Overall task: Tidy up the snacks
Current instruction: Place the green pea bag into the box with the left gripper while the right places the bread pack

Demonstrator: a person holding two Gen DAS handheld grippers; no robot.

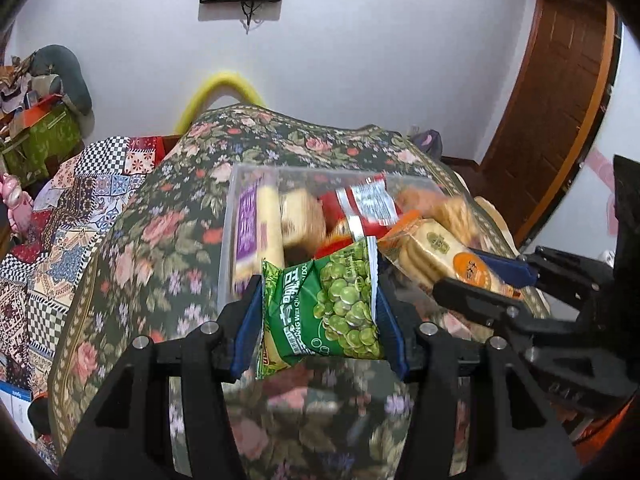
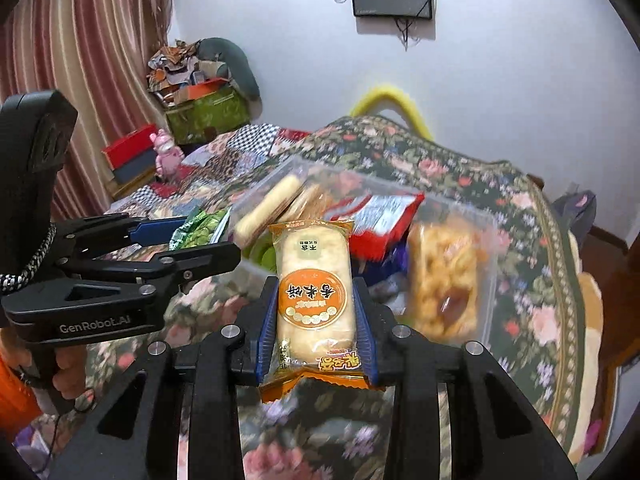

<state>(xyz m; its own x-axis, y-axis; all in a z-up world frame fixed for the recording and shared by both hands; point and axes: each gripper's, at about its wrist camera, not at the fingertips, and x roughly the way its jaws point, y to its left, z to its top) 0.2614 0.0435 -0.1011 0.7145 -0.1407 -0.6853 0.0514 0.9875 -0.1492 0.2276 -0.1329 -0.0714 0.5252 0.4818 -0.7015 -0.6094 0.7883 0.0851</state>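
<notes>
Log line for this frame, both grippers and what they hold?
left gripper: shut on green pea packet | right gripper: shut on rice cracker packet | clear bin: snacks inside

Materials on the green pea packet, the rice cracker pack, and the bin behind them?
Green pea packet: glossy printed plastic film, probably; crinkled with a crimped edge.
Rice cracker pack: clear film with an orange label; crackers show through.
Bin: rigid clear plastic, apparently; its contents are visible through the walls.
</notes>
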